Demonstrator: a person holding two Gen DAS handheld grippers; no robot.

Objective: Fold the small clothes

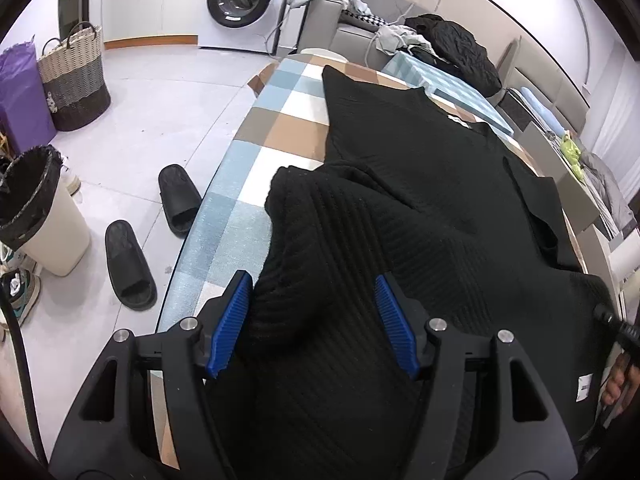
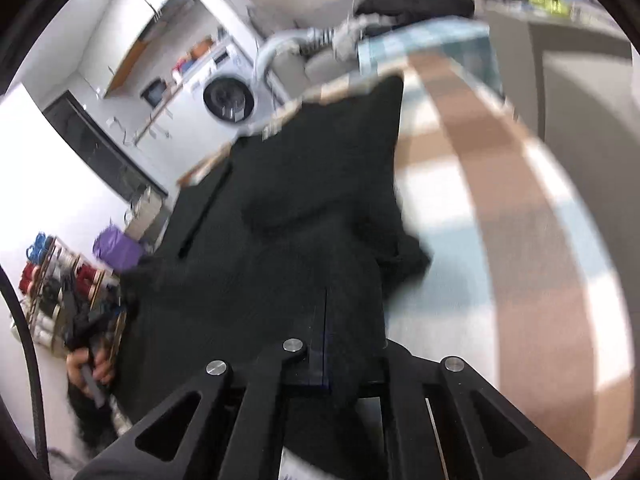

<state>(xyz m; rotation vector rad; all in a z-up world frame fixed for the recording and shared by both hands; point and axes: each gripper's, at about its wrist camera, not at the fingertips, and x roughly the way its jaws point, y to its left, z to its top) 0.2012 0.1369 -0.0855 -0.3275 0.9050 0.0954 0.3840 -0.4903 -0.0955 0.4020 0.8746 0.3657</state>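
The left gripper [image 1: 314,322] straddles a bunched sleeve with fingers spread, ready to pinch, while the right gripper [image 2: 326,360] pinches the black sweater [image 1: 420,200], apparently lifting its edge off the checked table [image 1: 256,160] to fold.

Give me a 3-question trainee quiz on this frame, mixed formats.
1. True or false: the left gripper has its blue fingers spread apart over the black knit garment.
2. Multiple choice: what lies on the floor beside the checkered table cover? A) black slippers B) a red ball C) a laptop
3. Fill in: in the left wrist view, the appliance at the far wall is a ____.

Key: 1 true; 2 A, the black slippers; 3 washing machine.
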